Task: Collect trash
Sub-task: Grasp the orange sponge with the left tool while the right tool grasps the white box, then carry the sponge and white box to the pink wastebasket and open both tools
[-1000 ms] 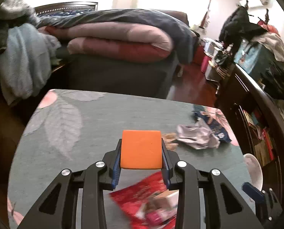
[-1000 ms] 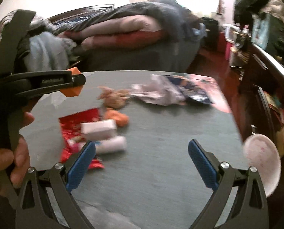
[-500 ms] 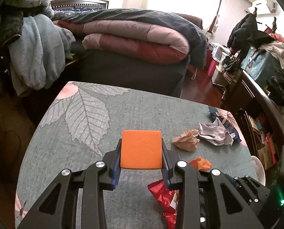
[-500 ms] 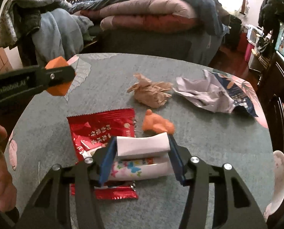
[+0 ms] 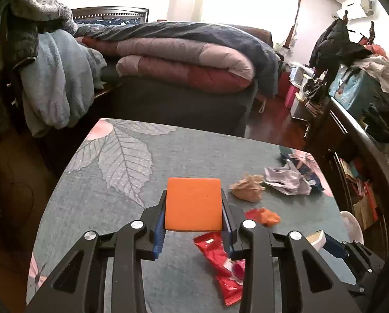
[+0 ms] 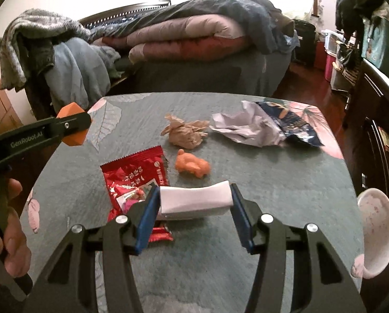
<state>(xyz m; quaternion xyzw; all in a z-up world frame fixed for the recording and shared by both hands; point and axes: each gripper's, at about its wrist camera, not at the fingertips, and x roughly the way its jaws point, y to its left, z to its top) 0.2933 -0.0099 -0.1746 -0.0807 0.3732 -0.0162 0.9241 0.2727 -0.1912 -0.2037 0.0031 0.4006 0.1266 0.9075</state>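
My left gripper is shut on an orange block and holds it above the table's left half; it also shows at the left of the right wrist view. My right gripper is shut on a white box just above a red wrapper. On the table lie an orange scrap, a crumpled brown paper, a crumpled lilac wrapper and a dark blue bag. The red wrapper, orange scrap and brown paper show in the left wrist view.
The table has a grey-green leaf-print cloth. A white bowl sits at its right edge. A bed with folded quilts stands behind. A dark cabinet runs along the right. Clothes hang on a chair at the left.
My right gripper moved to the white box and closed on it, then lifted it slightly off the red wrapper. My left gripper drew back and left, still holding the orange block.
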